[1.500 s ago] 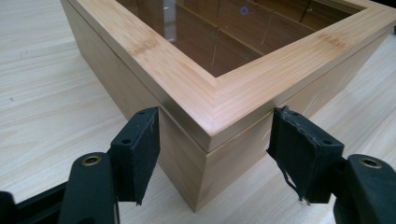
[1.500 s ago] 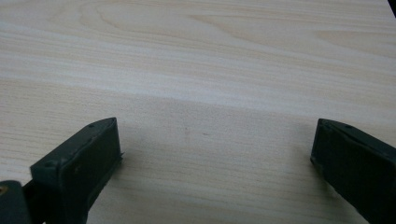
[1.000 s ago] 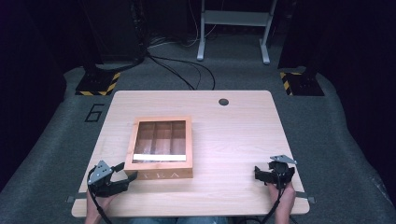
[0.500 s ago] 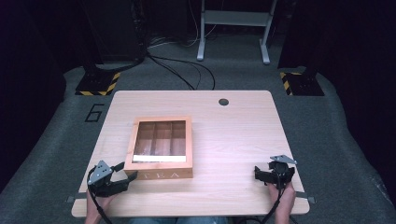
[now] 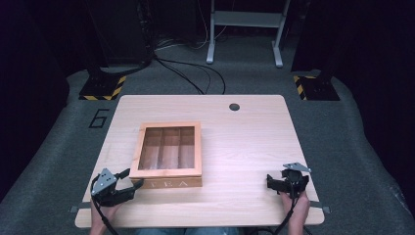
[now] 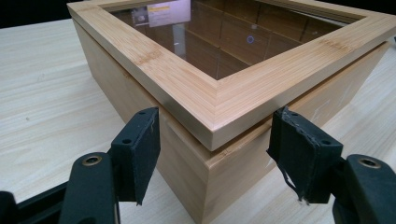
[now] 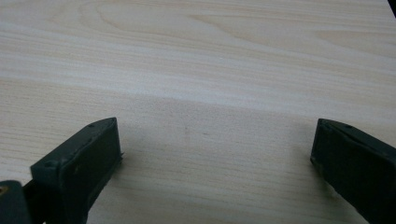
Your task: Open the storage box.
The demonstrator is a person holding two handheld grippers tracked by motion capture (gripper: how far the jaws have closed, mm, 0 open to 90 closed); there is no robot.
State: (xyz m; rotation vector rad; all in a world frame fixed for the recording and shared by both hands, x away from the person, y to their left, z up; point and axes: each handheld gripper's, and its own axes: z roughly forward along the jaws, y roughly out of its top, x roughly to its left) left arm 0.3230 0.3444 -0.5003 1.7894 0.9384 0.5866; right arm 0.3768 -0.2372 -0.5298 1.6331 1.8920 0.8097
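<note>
A bamboo tea box (image 5: 166, 173) with a glass lid and "TEA" on its front stands closed, left of the table's middle. My left gripper (image 5: 133, 177) sits at the box's front left corner. In the left gripper view the box (image 6: 224, 107) has that corner between the jaws of the left gripper (image 6: 217, 149). The black pads (image 6: 140, 144) stand close beside the two walls, and I see no pressing. My right gripper (image 5: 270, 182) rests near the front right of the table, pointing left. In its own view the right gripper (image 7: 215, 154) stands wide open over bare wood.
The light wooden table (image 5: 244, 147) has a round cable hole (image 5: 234, 106) near its far edge. On the dark floor behind are cables (image 5: 195, 78), a white frame (image 5: 244, 34), two striped stand bases (image 5: 103, 88) and a painted 6 (image 5: 99, 118).
</note>
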